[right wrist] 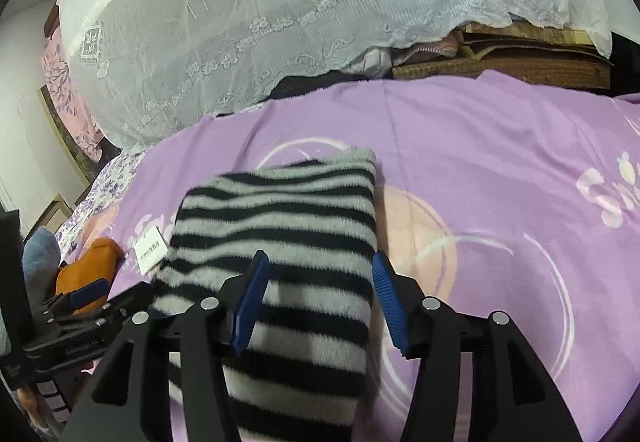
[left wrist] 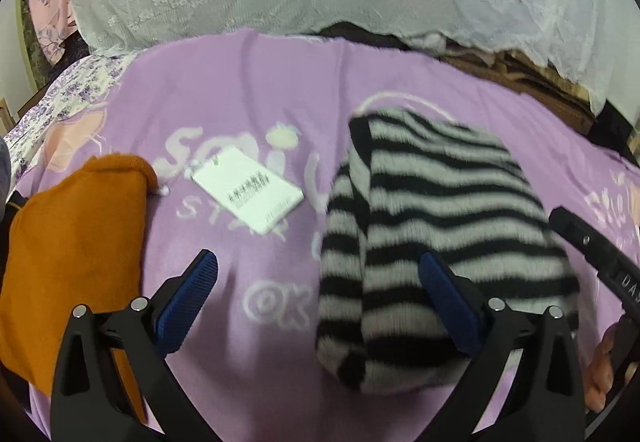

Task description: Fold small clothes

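1. We see the striped garment (right wrist: 280,242) folded on the purple blanket (right wrist: 480,161).
2. Our right gripper (right wrist: 318,298) is released, straddling the garment's right edge.
3. Our left gripper (left wrist: 320,298) is spread, empty, just left of the garment.

A purple blanket (left wrist: 280,89) with pale letters and round pink shapes covers the bed. A white paper tag (left wrist: 248,193) with black print lies flat on it. Behind the blanket sits a big heap under a white lace cloth (right wrist: 280,1) with little flowers. Brown woven mats (right wrist: 520,61) stick out from under the lace on the right side. A pink flowery cloth (left wrist: 48,1) hangs at the far left. Low at the left edge is something blue and soft (right wrist: 40,254), maybe a towel.
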{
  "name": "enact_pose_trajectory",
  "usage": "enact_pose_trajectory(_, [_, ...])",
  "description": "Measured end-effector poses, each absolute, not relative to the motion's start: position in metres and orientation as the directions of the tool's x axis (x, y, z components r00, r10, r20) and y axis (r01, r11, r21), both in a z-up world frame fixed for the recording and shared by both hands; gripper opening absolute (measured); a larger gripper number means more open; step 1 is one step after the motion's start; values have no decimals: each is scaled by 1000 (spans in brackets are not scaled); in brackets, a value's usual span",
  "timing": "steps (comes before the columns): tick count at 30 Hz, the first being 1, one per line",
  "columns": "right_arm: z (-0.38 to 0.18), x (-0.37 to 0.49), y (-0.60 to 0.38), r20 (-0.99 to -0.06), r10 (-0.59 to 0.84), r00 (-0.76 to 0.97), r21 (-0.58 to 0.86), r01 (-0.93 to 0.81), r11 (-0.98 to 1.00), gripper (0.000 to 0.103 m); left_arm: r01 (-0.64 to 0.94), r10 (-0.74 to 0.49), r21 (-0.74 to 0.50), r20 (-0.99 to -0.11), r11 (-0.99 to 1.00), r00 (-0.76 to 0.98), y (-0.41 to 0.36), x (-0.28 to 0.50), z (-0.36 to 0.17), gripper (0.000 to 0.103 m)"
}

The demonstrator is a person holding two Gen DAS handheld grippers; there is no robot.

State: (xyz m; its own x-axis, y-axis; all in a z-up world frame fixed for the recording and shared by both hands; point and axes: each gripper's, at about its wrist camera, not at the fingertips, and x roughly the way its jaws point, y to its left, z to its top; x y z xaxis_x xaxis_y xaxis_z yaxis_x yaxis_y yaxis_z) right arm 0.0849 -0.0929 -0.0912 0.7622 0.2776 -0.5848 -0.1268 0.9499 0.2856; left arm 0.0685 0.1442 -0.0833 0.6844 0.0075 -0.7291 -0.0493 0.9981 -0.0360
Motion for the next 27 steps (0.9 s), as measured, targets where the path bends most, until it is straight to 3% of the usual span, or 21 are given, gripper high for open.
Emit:
enact_pose_trajectory(5, [-108, 76, -100, -604, 263, 753, 296, -94, 950, 72, -36, 26, 2, -730, 999, 683, 135, 67, -92, 98])
enact_pose_trajectory(10, [-114, 81, -110, -603, 308, 736, 370, -84, 925, 75, -10, -36, -58, -727, 998, 686, 140, 66, -87, 98])
enact_pose_trajectory(22, [-120, 89, -116, -590, 367, 719, 449, -86, 889, 78, 107, -329, -330, -748, 938, 577, 136, 100, -99, 98])
enact_pose_trajectory(25, [-121, 99, -116, -584, 410, 700, 493, -96, 865, 78, 72, -469, -497, -748, 865, 469, 149, 125, -119, 99])
enact_pose_trajectory(27, [-127, 111, -116, -584, 462, 667, 545, -99, 832, 79, 63, -513, -545, -736, 836, 443, 155, 132, -123, 99])
